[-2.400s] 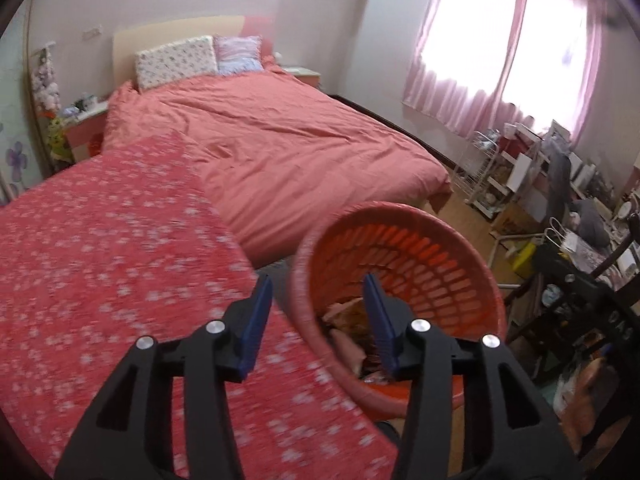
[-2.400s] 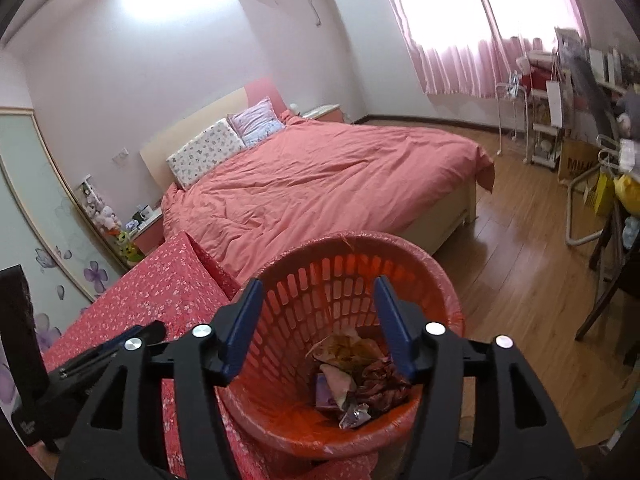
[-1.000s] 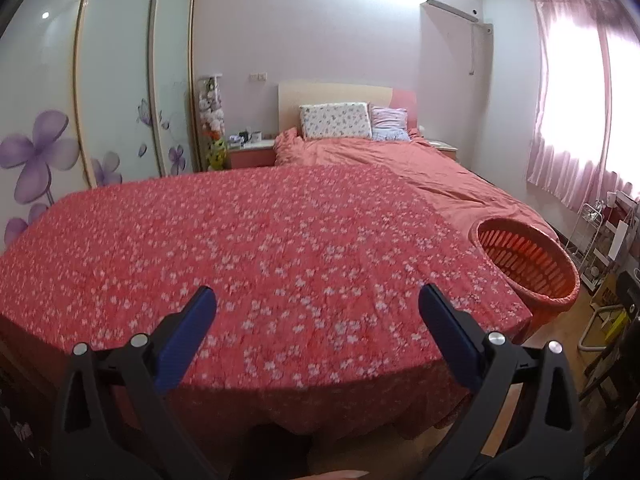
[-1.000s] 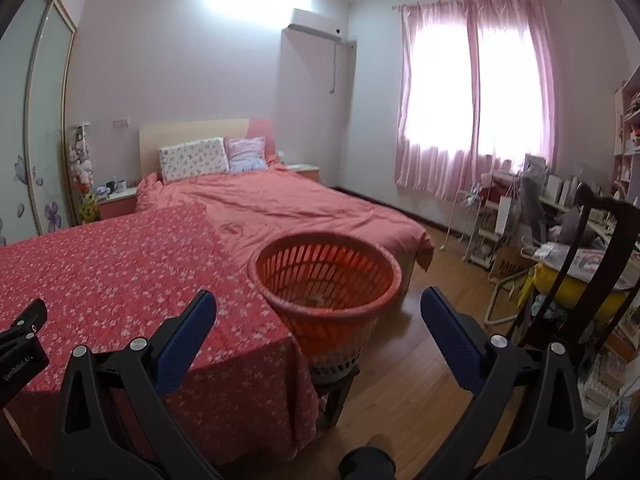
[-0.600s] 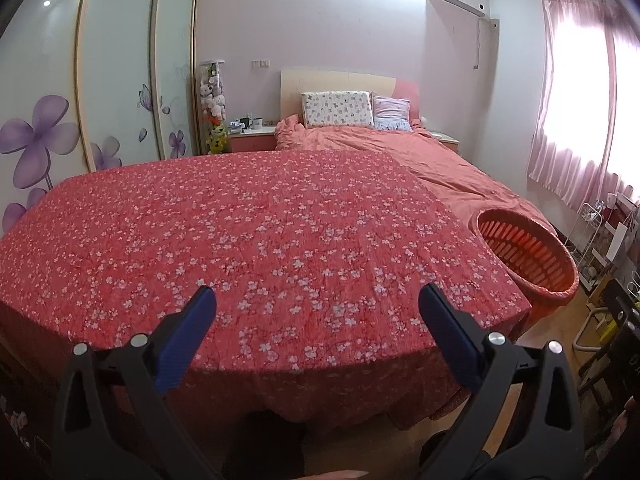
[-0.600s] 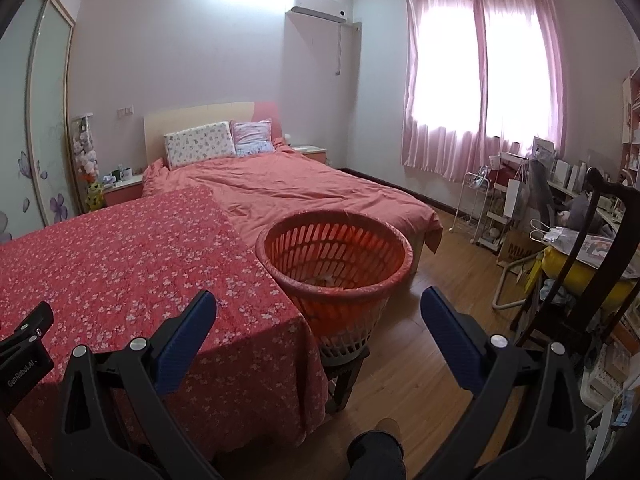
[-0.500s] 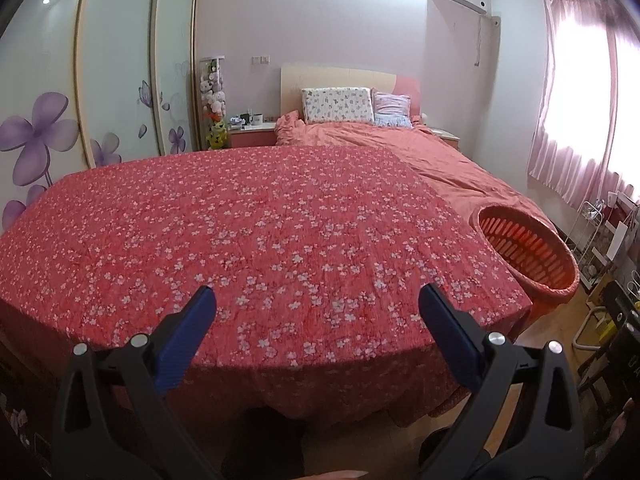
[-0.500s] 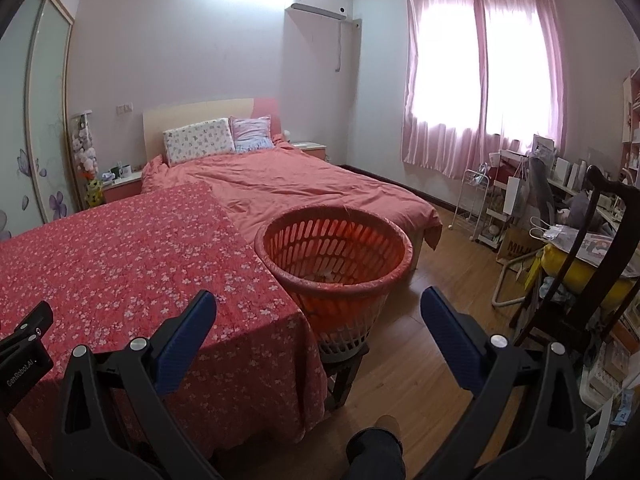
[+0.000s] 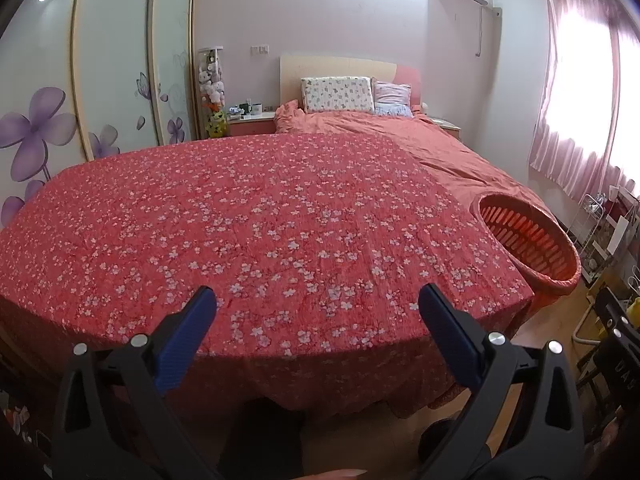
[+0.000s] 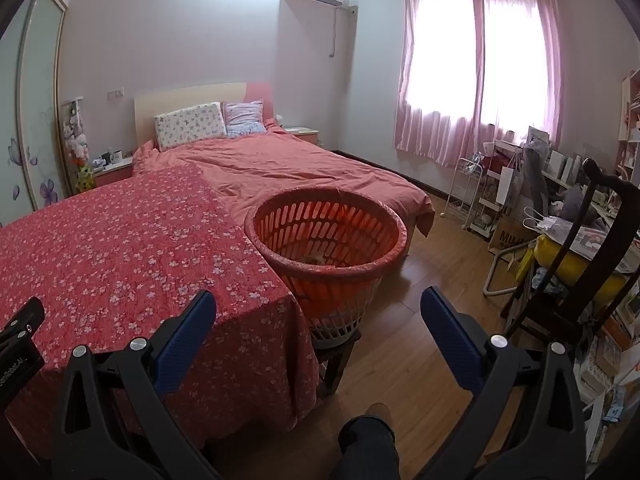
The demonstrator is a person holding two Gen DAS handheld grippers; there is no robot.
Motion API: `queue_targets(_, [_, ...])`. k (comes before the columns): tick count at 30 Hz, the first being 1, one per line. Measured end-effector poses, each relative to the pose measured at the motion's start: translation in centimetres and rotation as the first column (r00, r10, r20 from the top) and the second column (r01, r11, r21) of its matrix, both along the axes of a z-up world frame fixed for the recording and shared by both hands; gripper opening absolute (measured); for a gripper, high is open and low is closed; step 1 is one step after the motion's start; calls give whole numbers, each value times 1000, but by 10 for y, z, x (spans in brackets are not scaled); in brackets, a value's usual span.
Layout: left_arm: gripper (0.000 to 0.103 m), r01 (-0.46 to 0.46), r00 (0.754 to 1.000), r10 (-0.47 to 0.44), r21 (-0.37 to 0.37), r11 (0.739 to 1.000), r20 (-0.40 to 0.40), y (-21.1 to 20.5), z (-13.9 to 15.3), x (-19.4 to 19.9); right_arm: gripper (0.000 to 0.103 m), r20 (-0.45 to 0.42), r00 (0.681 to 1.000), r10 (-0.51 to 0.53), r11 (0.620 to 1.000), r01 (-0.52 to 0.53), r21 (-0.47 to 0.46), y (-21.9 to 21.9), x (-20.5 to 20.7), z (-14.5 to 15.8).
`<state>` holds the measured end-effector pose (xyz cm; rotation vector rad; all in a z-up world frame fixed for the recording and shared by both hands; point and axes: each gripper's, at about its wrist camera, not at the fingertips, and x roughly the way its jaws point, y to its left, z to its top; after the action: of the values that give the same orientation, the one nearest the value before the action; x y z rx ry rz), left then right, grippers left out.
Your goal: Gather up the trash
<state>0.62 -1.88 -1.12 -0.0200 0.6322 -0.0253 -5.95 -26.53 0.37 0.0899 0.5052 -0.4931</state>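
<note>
Both grippers withdrawn from basket (image 10: 326, 240), upright, mouth up; fingers (image 9: 186, 330) apart, empty.

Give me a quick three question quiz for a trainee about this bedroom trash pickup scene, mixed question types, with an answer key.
1. True or false: the left hand-held gripper is shut on a wrapper.
2. The orange basket stands: A) on the bed, B) on a small stool beside the floral cloth, C) under the window.
3. Fill in: the right hand-held gripper is ____.

Key: 1 false, it is open and empty. 2 B. 3 open.
</note>
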Motion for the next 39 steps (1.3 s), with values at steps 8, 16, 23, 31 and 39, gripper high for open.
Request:
queue_targets(8, [99,-7,1000,7,-2,1000,5,-1,1,-2,101,4,1000,6,1000,-6,-1,0,-2,2])
queue_targets(16, [99,-18,1000,18,-4,1000,16,-1,6,-6,101,4,1000,21,1000,-21,0,1,-2,4])
queue_targets(23, [99,-23,999,23,-7,1000,33,1,11,-9,101,10,1000,25,1000,-25,0,1,-4,5])
queue_targets(31, [99,-21,999,21,-6,1000,45,2,16,-12,101,10,1000,25,1000,-25,0,2,-4,5])
queue_targets(39, [99,-21,999,21,-5,1000,47,1,16,-13,101,10,1000,27,1000,-27,2,2,-4,6])
